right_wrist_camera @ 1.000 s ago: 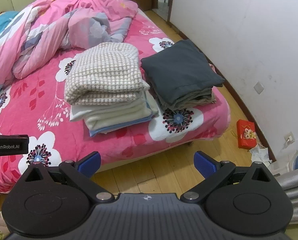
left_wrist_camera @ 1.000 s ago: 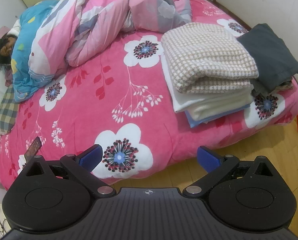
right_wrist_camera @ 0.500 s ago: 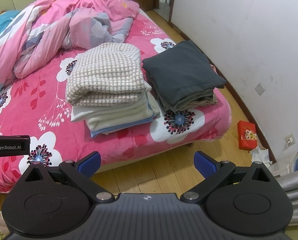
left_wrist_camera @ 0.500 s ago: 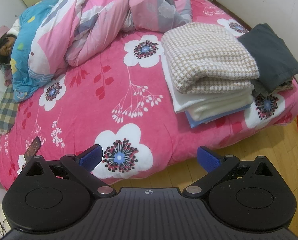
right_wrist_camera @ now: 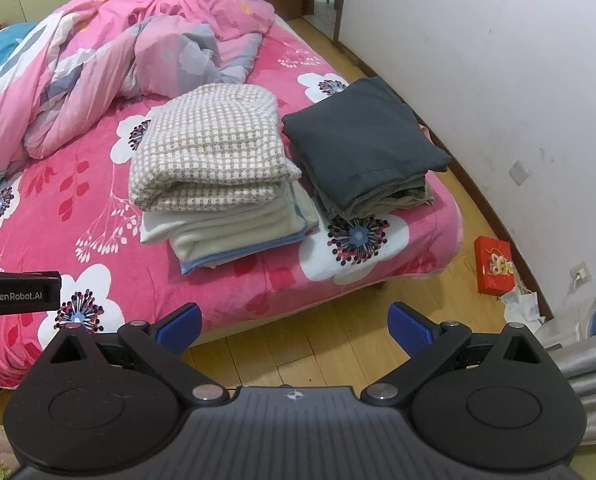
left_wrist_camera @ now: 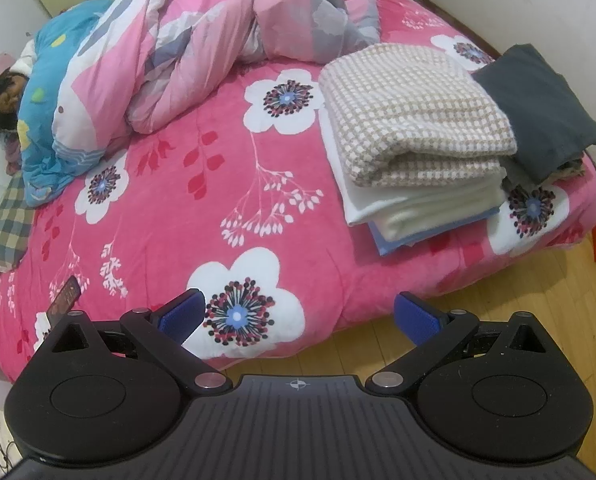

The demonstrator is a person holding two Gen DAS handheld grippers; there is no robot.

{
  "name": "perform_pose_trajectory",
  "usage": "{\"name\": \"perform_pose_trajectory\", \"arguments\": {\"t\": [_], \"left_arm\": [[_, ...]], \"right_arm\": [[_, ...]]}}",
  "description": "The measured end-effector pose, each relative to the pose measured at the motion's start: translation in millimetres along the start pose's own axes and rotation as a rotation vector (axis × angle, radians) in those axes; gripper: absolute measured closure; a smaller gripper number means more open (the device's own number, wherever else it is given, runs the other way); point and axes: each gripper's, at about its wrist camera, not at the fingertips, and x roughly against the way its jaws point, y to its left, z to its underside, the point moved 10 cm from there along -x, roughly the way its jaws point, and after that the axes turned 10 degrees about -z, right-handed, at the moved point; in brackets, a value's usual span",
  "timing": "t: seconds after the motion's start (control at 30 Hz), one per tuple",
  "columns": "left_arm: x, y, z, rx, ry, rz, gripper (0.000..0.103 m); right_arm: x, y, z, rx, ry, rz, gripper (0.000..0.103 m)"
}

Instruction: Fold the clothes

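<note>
Left gripper (left_wrist_camera: 298, 316): the jaws are spread wide and grasp nothing. The blue pads (left_wrist_camera: 182, 314) hang above the near edge of the bed (left_wrist_camera: 226, 200) and the wooden floor (left_wrist_camera: 338, 344) beside it.

Right gripper (right_wrist_camera: 294, 326): the jaws are likewise spread wide and empty, positioned over the floor just short of the bed edge. The body of the left gripper shows at the left border of the right wrist view.

Folded clothes lie in two stacks at the near right corner of the bed.
- Stack one: a beige-and-white checked garment (right_wrist_camera: 214, 152) on top, a cream garment (right_wrist_camera: 234, 224) beneath it, and a light blue garment (right_wrist_camera: 242, 254) at the bottom, of which only an edge shows.
- Stack two: a dark grey garment (right_wrist_camera: 362, 144) on top of further grey and tan folded layers. It sits just beside stack one, on the wall side, touching it.

A rumpled pink quilt (left_wrist_camera: 186, 48) occupies the far half of the bed. A blue quilt (left_wrist_camera: 38, 92) covers a person lying at the far left. A red box (right_wrist_camera: 494, 266) lies on the floor near the wall.
</note>
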Motion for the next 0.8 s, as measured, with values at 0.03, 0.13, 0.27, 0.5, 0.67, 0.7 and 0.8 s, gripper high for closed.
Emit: {"name": "perform_pose_trajectory", "arguments": {"t": [0.03,0.13,0.27,0.5,0.67,0.7,0.8], "left_arm": [[-0.1,-0.1,0.0,0.0,0.001,0.0,0.001],[-0.6,-0.2,0.0,-0.001,0.003,0.001,0.001],[-1.5,-0.5,0.4,0.001,0.007,0.001,0.001],[-4.1,-0.2,-0.1,0.003,0.012,0.001,0.001],[-4.9,-0.5,-1.0,0.006,0.012,0.001,0.001],[-5.3,-0.4,-1.2,0.007,0.012,0.0,0.001],[-5.6,-0.4,-1.5,0.009,0.013,0.0,0.001]], "right_arm": [[-0.2,0.0,0.1,0.0,0.001,0.0,0.001],[-0.7,0.3,0.6,0.0,0.002,0.0,0.001],[-1.7,1.3,-0.1,0.001,0.005,0.0,0.001],[-3.1,2.6,0.4,0.002,0.008,-0.002,0.001],[-4.3,4.0,-0.6,0.005,0.007,-0.001,0.001],[-4.3,4.2,-0.7,0.005,0.006,-0.002,0.001],[-4.5,4.2,-1.3,0.007,0.006,-0.002,0.001]]}}
